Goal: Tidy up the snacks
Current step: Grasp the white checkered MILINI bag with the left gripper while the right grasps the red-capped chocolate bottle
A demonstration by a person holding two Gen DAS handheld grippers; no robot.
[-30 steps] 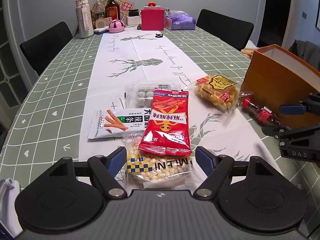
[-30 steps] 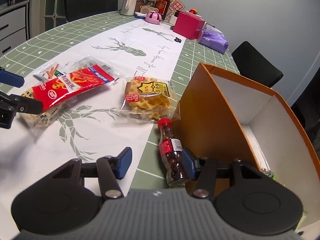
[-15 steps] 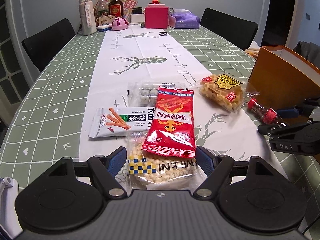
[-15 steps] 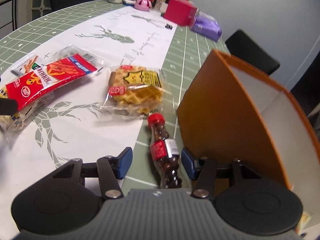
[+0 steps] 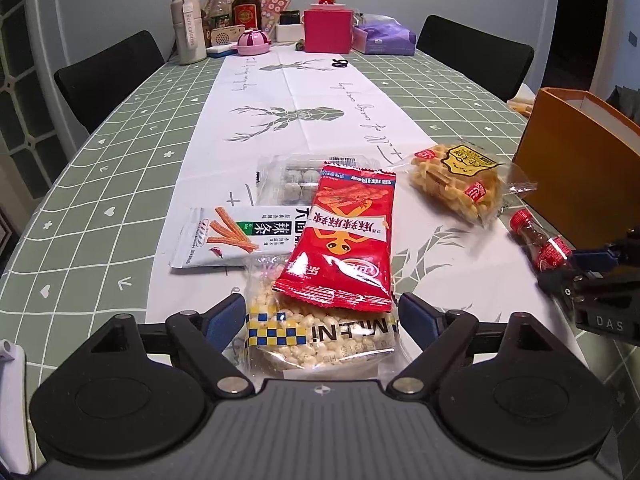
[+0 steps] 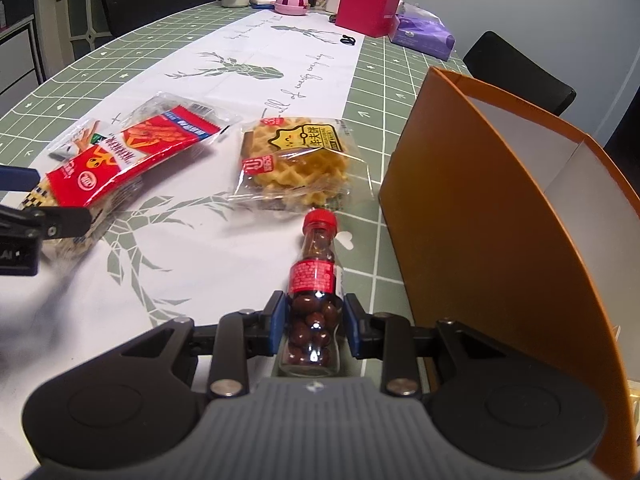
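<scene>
My right gripper is shut on a small red-capped bottle of chocolate beans that lies on the table beside the orange box; the bottle also shows in the left wrist view. My left gripper is open around the near end of a clear puffed-corn bag. On that bag lies a red snack packet. A white spicy-strip packet, a clear tray pack and a waffle bag lie nearby.
Bottles, a pink box and a purple pack stand at the table's far end. Black chairs stand around the table. The green checked cloth has a white runner down its middle.
My right gripper moved forward and closed on the bean bottle, which earlier lay between its open fingers. My left gripper stayed open at the puffed-corn bag.
</scene>
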